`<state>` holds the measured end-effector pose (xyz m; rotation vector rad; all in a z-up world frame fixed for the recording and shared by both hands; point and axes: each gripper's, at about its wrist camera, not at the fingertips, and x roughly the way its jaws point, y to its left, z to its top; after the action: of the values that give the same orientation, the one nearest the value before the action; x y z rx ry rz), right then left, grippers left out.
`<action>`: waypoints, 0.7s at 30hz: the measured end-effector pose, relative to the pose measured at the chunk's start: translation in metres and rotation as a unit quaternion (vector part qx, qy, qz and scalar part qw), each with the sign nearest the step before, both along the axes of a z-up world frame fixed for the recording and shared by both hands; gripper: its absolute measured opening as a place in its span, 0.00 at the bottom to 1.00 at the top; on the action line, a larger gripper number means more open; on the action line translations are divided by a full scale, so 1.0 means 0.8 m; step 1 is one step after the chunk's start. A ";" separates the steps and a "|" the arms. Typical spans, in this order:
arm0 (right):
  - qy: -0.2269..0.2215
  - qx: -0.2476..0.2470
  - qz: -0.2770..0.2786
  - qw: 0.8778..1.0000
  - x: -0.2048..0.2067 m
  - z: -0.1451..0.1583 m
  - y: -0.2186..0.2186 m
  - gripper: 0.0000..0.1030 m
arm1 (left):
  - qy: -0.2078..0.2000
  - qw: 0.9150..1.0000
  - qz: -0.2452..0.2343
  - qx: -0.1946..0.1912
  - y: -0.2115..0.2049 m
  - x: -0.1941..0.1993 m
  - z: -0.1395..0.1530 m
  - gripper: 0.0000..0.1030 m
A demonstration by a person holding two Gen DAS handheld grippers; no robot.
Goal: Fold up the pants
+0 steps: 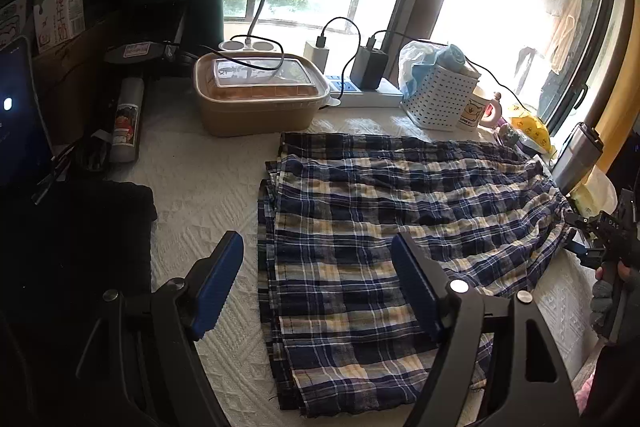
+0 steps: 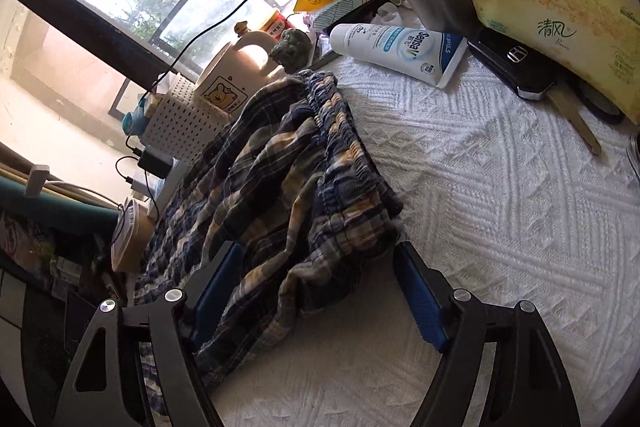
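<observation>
Blue, white and yellow plaid pants (image 1: pixel 380 227) lie spread on a white textured cloth (image 1: pixel 200 187), leg hems near the camera in the left wrist view. My left gripper (image 1: pixel 318 259) is open and hovers above the hem end, holding nothing. In the right wrist view the bunched elastic waistband (image 2: pixel 344 163) lies in front. My right gripper (image 2: pixel 316 267) is open, its jaws either side of the waistband corner, low over the cloth (image 2: pixel 500 207). The right gripper also shows at the right edge of the left wrist view (image 1: pixel 588 231), at the waistband.
Behind the pants stand a lidded food box (image 1: pixel 258 93), a power strip with chargers (image 1: pixel 368 87), a white perforated basket (image 1: pixel 438 95) and a mug (image 1: pixel 478 109). A black cloth (image 1: pixel 100 227) lies left. A lotion tube (image 2: pixel 400 47), car key (image 2: pixel 516 67) and tissue pack (image 2: pixel 560 19) lie beside the waistband.
</observation>
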<state>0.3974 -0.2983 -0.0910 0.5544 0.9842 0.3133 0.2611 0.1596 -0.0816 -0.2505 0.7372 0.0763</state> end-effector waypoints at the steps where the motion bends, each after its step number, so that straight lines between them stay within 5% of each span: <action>1: 0.000 -0.002 0.003 1.000 0.002 -0.002 0.005 0.77 | 0.000 1.000 0.000 0.001 0.002 -0.002 0.000 0.74; 6: -0.011 0.013 -0.012 1.000 0.034 -0.002 0.013 0.74 | -0.005 1.000 0.013 -0.002 0.020 -0.013 0.002 0.74; 9: -0.015 0.021 -0.014 1.000 0.056 0.002 0.018 0.38 | -0.008 0.999 0.033 -0.001 0.037 -0.017 0.003 0.74; 12: -0.030 0.021 -0.019 0.999 0.065 0.012 0.022 0.24 | -0.007 0.999 0.053 -0.007 0.052 -0.021 0.002 0.74; 21: -0.117 -0.050 -0.007 0.992 0.030 0.091 0.056 0.19 | -0.011 0.999 0.030 -0.030 0.049 -0.021 -0.004 0.74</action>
<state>0.4212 -0.2537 -0.0185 0.4233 0.7650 0.3077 0.2441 0.1989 -0.0850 -0.3300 0.7113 0.1079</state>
